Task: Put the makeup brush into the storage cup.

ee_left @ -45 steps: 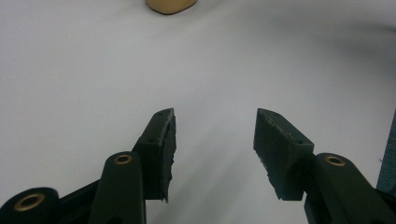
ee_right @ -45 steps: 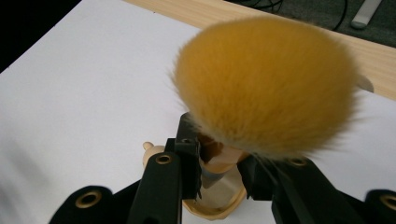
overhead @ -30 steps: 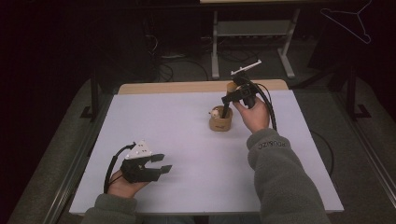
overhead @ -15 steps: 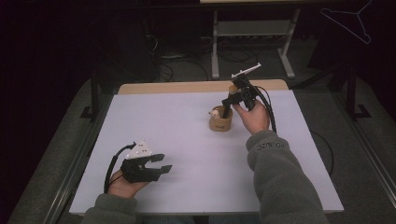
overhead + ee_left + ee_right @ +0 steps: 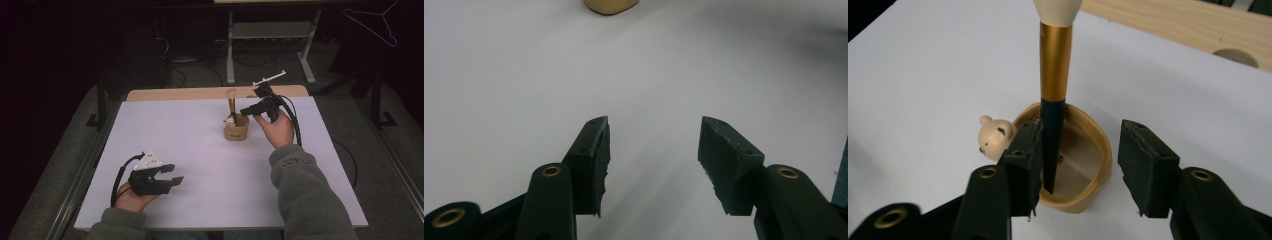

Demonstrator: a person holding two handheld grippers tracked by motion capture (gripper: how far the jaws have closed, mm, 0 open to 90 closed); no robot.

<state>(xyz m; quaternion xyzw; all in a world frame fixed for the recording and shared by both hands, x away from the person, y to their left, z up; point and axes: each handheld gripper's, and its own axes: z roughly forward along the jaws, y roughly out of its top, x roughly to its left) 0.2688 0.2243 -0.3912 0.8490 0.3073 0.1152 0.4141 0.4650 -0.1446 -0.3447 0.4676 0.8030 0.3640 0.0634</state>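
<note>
Your worktop (image 5: pixel 200 150) is a wide white sheet over a wooden top, and the small tan holder (image 5: pixel 236 131) toward its far side is the landmark for everything else. That holder is a low open cup with a little bear head (image 5: pixel 993 138) on its rim.

Your right gripper (image 5: pixel 1079 167) hangs just above the holder. Its jaws have just been opening and now stand released, 1 on either side of the brush (image 5: pixel 231 103). The left jaw is close beside the handle, but neither pad presses on it.

Your left gripper (image 5: pixel 169 180) rests well away from the holder, near the front left edge of the worktop, jaws parted with nothing between them.

The brush stands nearly upright in the holder, its dark tapered handle tip down inside the cup, gold ferrule (image 5: pixel 1055 60) above that, and the pale bristle head on top.

Expect the brush to be light and stiff, with a smooth lacquered handle that may slip under the pads. The holder looks light too, so a sideways nudge could tip both. If you retake it, grip the dark handle just below the gold ferrule, never the soft bristles, and lift straight up.
</note>
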